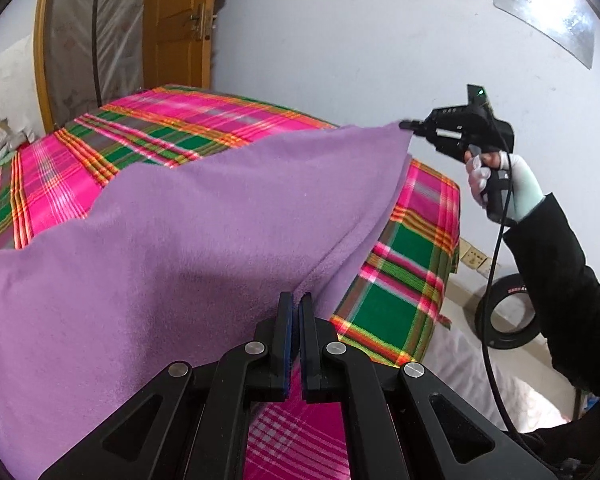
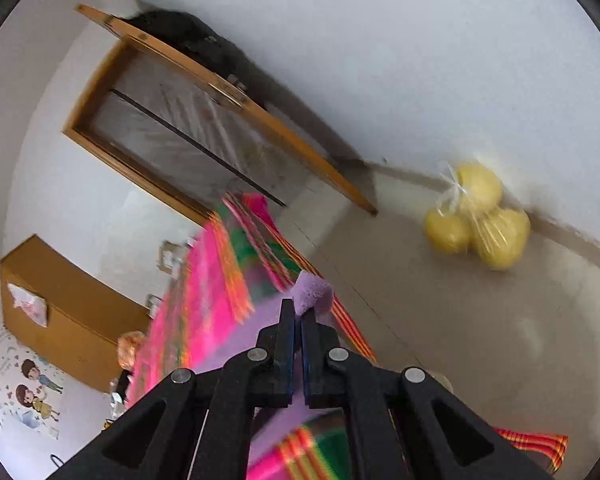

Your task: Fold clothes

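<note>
Pinching purple cloth [image 1: 204, 216], both grippers raised, L [image 1: 297, 300], R [image 2: 297, 312]

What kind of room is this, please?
Probably a bedroom in a home. A bed with a pink and green plaid sheet stands by a wooden door, and cartoon stickers decorate the wall beside a wooden cabinet.

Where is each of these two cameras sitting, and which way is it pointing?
Left wrist view: sits on the left hand-held gripper, looks across the plaid bed at the purple cloth; shows the right hand-held gripper, gloved hand and dark sleeve.
Right wrist view: sits on the right hand-held gripper, tilted, looks towards the door and bagged yellow fruit.
Shared: cloth, bed, door.
</note>
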Demonstrator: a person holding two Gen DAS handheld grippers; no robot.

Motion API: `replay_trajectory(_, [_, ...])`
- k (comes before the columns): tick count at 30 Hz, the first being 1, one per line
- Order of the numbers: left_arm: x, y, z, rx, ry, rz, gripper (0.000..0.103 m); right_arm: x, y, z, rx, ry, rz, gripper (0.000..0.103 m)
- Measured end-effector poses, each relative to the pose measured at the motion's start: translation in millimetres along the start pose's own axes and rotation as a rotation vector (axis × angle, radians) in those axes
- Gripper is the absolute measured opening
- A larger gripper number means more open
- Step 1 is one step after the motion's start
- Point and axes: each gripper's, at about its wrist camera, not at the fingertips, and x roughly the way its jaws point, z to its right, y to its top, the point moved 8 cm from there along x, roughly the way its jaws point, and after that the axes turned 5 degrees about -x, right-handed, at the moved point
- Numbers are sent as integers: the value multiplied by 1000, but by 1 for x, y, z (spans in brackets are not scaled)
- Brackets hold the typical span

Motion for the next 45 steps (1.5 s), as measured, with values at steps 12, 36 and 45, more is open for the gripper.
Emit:
replay_trajectory(12, [-1, -2, 7, 5, -15, -1, 2, 13, -22, 44, 77, -52, -53, 3])
replay_trajectory(36, [-48, 13, -112, -360, 140, 157, 22, 83, -17, 7, -179, 114, -399, 48])
replay_trajectory(45, [-25, 1, -121, -418, 124, 108, 22, 86, -13, -10, -259, 127, -416, 4])
